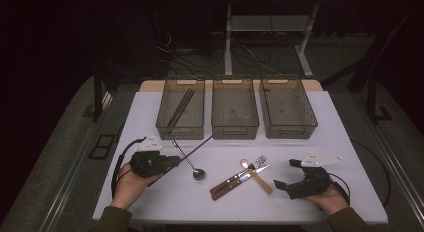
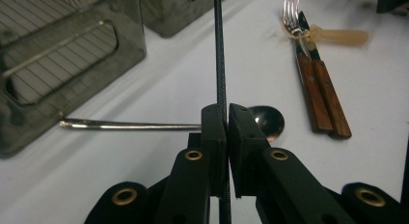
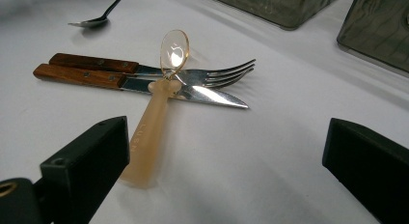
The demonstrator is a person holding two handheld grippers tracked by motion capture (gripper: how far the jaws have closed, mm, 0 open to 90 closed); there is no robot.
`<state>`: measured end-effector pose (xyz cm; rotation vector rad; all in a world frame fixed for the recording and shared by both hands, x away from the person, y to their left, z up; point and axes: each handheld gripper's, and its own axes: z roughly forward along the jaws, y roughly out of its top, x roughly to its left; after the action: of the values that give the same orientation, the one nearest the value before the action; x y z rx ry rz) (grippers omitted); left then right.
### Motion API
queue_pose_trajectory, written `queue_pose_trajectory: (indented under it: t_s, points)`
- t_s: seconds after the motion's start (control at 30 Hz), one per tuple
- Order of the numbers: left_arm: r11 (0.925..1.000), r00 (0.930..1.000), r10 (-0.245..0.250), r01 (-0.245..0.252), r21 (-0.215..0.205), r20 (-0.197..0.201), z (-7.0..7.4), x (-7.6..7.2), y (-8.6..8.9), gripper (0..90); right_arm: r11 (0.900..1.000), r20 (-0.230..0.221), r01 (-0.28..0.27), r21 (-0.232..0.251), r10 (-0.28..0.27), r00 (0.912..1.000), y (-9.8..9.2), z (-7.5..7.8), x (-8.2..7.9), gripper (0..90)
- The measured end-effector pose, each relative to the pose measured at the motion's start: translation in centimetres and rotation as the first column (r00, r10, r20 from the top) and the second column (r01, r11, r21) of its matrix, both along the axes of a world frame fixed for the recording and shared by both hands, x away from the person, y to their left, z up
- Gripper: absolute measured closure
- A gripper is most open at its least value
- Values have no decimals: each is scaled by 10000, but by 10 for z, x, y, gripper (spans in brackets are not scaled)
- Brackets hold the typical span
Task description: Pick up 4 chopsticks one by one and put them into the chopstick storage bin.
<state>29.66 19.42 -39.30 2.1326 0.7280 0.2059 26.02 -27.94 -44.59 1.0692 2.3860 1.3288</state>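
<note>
Three bins stand in a row at the far side of the table [image 1: 150, 192], like a wall. The left bin [image 1: 181, 108] has sticks lying in it; the middle bin [image 1: 235, 108] and the right bin [image 1: 287, 107] have open tops. In the middle of the table lie a metal spoon [image 1: 189, 162], a fork [image 1: 239, 174], a knife [image 1: 241, 180] and a see-through spoon [image 1: 256, 176], close together. The near edge between both hands is bare, and so are the far left and right sides.
</note>
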Motion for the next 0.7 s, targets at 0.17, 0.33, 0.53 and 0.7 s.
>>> queue_pose_trajectory:
  t_s: [0.17,0.33,0.53,0.7]
  points:
    - [9996,9998,196,-194,-207,89,4,9,-1,856,10000,-21,-3,-20,3,10000,0,0,0,23]
    - [9986,9991,394,-388,-349,174,7,18,-4,856,10000,-55,-4,-32,4,10000,0,0,1,23]
    - [9955,9963,805,-789,-524,287,12,31,-5,856,10000,-91,11,-25,-12,10000,0,0,0,23]
    - [9918,9932,1103,-1076,-693,365,16,42,-5,856,10000,-77,20,-39,-20,10000,0,-1,1,23]
